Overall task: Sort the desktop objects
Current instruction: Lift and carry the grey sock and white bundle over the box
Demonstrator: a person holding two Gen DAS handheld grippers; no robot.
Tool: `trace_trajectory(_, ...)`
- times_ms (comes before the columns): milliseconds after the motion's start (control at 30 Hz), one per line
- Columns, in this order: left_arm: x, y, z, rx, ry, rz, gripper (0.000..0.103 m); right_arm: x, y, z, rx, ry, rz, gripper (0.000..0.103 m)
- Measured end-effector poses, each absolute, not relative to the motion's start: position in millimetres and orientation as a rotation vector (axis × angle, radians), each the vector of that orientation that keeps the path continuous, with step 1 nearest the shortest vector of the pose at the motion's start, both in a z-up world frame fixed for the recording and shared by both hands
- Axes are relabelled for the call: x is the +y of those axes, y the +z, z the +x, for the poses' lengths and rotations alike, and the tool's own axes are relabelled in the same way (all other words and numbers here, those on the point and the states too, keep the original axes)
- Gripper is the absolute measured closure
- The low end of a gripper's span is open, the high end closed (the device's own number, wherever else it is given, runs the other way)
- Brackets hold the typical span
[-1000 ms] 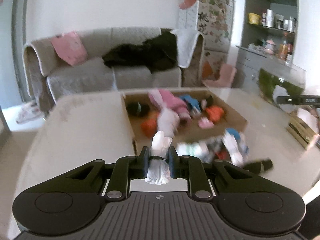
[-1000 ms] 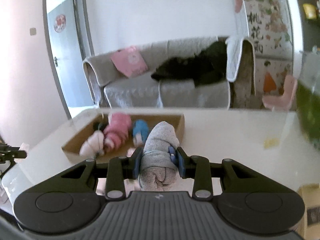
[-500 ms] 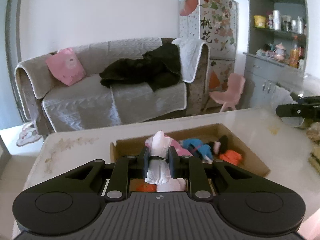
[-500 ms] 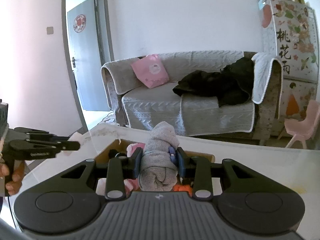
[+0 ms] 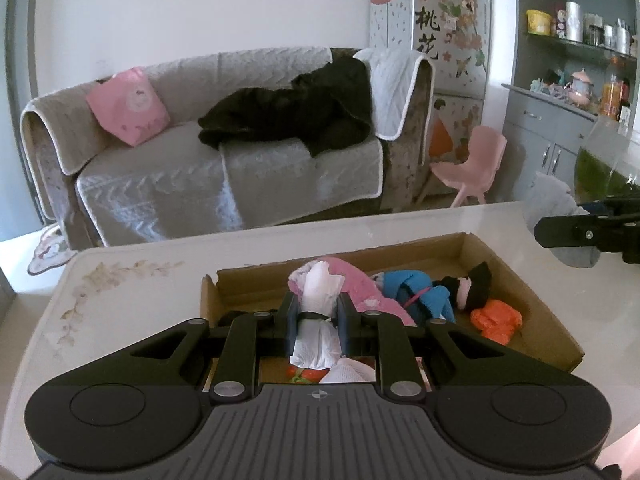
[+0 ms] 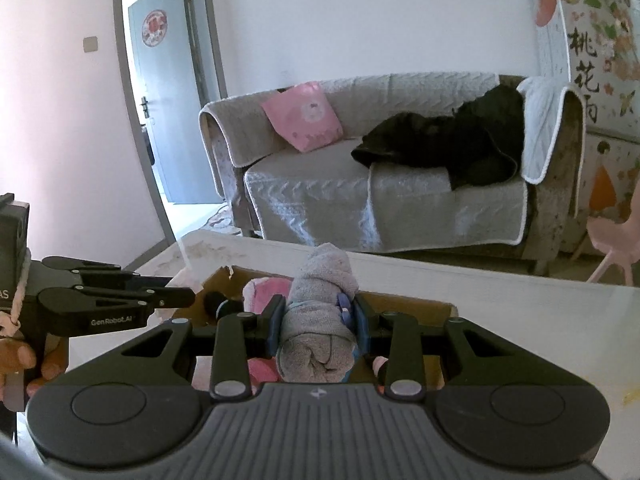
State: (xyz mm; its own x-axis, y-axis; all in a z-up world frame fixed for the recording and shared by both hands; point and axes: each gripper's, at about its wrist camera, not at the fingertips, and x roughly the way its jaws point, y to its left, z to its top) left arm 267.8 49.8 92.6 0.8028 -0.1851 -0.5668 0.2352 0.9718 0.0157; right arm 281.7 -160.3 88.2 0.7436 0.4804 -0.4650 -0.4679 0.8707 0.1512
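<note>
My left gripper [image 5: 317, 322] is shut on a white rolled sock [image 5: 318, 320] and holds it above the near part of a shallow cardboard box [image 5: 552, 332]. The box holds pink [image 5: 360, 284], blue [image 5: 416, 288], black [image 5: 476, 284] and orange [image 5: 496, 320] rolled socks. My right gripper [image 6: 318, 320] is shut on a grey rolled sock [image 6: 320, 320], held over the same box [image 6: 404, 304]. The right gripper with its grey sock also shows in the left wrist view [image 5: 588, 232] at the right. The left gripper shows in the right wrist view [image 6: 120, 300] at the left.
The box lies on a pale glossy table [image 5: 120, 280]. Beyond the table's far edge stand a grey sofa [image 5: 200, 160] with a pink cushion and dark clothing, a small pink chair [image 5: 468, 168] and a grey cabinet [image 5: 552, 144]. An open door [image 6: 168, 100] is at the far left.
Both grippers have risen and tilted up, keeping their socks. The view has swung from the table and scattered socks toward the box and sofa. The grippers have come closer together.
</note>
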Motion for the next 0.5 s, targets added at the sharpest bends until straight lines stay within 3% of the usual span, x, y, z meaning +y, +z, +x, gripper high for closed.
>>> trace_trajectory(500,44.9,77.8,293.2,0.644,-0.231,0.067,0.077,-139.5,61.8,306.4,0.611,0.511,0.034,0.071)
